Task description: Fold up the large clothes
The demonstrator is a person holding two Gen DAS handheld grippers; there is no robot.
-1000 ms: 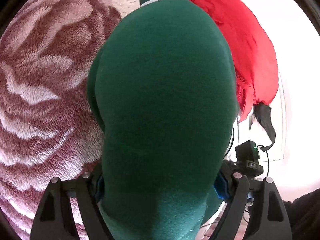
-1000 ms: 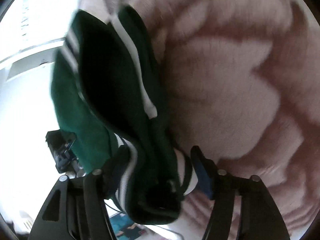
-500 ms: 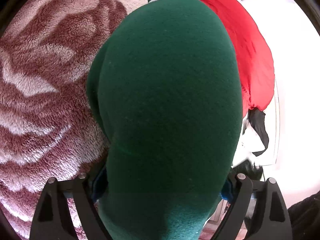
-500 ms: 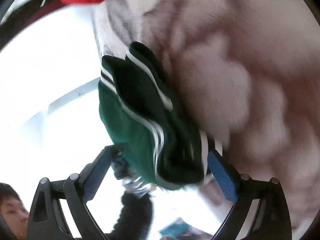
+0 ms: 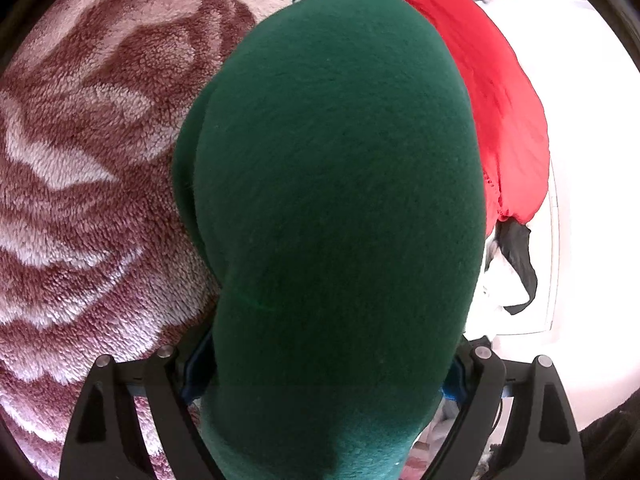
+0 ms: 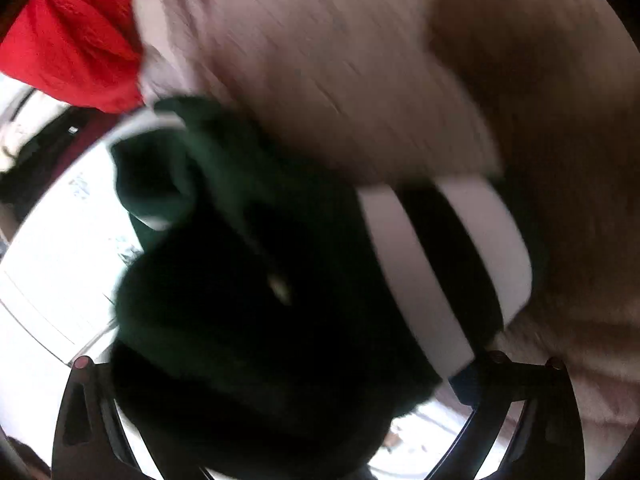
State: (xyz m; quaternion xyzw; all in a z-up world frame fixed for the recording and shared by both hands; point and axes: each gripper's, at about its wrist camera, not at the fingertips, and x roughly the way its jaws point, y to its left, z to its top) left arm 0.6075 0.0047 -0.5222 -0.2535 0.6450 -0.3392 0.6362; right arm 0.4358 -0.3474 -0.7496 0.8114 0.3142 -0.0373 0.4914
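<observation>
Two grippers carry one green garment above the plush blanket. Left gripper stays spread around a thick fold; right gripper, jaws just widened, swings the striped cuff across, suggesting a fold.

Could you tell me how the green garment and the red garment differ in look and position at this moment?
The green garment is thick, fuzzy and trimmed with white stripes; the red garment looks thin, smooth and plain. The green one sits between the fingers of both claws, bunched right at the cameras; the red one lies apart, beyond it, beside the pink blanket, untouched. Both are rumpled, not neatly folded.
</observation>
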